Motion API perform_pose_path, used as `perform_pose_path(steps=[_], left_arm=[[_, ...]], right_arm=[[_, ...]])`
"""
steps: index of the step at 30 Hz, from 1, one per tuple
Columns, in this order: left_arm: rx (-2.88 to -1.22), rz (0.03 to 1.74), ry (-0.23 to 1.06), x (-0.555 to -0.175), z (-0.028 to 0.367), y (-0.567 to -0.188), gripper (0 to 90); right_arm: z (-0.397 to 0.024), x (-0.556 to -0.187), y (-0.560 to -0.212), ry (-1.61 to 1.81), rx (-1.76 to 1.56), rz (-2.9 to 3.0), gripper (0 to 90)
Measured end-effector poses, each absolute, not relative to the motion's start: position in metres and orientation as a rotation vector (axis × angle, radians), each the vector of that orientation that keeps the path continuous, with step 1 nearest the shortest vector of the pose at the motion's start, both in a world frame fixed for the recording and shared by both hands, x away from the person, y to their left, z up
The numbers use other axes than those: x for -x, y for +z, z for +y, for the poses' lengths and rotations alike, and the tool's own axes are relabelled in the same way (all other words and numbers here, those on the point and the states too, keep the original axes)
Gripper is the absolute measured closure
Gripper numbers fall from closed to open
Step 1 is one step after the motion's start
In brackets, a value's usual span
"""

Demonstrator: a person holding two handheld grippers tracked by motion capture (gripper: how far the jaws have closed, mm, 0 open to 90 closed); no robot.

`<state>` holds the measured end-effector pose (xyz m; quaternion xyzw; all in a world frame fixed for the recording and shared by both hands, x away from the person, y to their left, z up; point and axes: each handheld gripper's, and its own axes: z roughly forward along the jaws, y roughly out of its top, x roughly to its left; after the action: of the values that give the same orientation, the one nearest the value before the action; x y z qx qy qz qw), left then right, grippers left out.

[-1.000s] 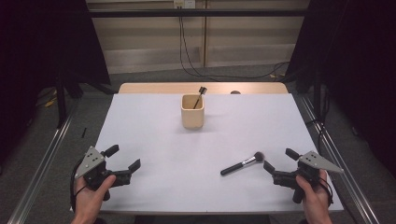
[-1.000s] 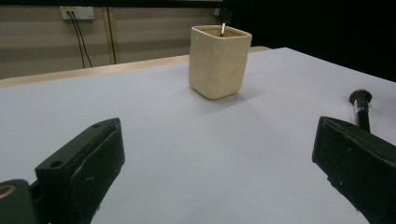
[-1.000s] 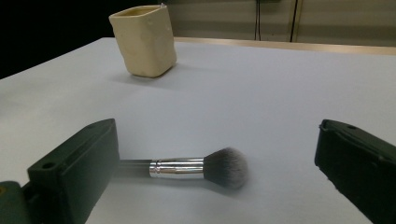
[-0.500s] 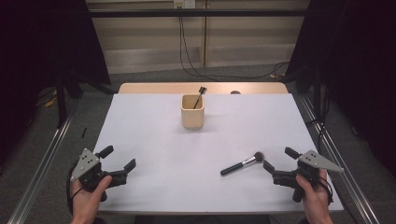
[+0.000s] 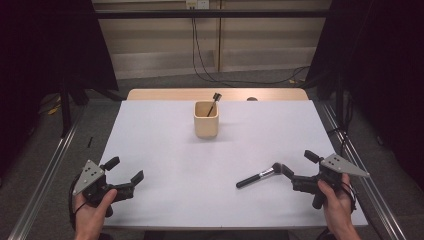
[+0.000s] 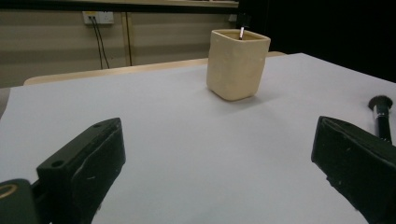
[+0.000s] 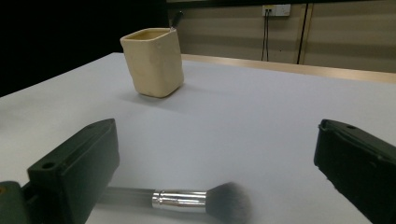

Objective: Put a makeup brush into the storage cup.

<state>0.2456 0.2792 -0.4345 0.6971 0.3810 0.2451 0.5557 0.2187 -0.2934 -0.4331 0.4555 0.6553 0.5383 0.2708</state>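
Note:
A cream square cup stands at the far middle of the white table, with a dark brush leaning in it. A makeup brush with a black handle and silver ferrule lies at the front right. My right gripper is open just right of its bristles; in the right gripper view the brush lies between the jaws, low down, with the cup beyond. My left gripper is open at the front left, with nothing between its jaws. Its view shows the cup and the brush's end.
A wooden strip edges the table's far side. Metal rails run along both sides. Cables hang down the back wall. Bare table surface lies between the two grippers and the cup.
My left gripper has drawn back a little toward the front left corner. The right gripper and the brush have stayed put.

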Motion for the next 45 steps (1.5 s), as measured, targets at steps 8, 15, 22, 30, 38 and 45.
perform_pose_path(steps=[8,15,22,30,38,45], left_arm=[[-1.644,0.909,0.576,-0.246,0.279,-0.435,2.9],[-1.634,0.916,0.594,-0.245,0.282,-0.435,3.0],[-1.641,0.911,0.601,-0.244,0.283,-0.435,3.0],[-1.650,0.918,0.592,-0.244,0.280,-0.437,3.0],[-1.652,0.931,0.590,-0.243,0.282,-0.437,3.1],[-1.667,0.920,0.592,-0.242,0.284,-0.437,3.3]], right_arm=[[-0.290,-0.231,-0.425,1.442,-1.202,1.798,0.1],[-0.281,-0.252,-0.417,1.420,-1.169,1.810,0.2],[-0.276,-0.268,-0.411,1.391,-1.161,1.847,0.0],[-0.271,-0.285,-0.416,1.364,-1.163,1.961,0.0],[-0.268,-0.299,-0.404,1.263,-1.158,2.113,0.4],[-0.266,-0.311,-0.398,1.179,-1.150,2.289,0.5]])
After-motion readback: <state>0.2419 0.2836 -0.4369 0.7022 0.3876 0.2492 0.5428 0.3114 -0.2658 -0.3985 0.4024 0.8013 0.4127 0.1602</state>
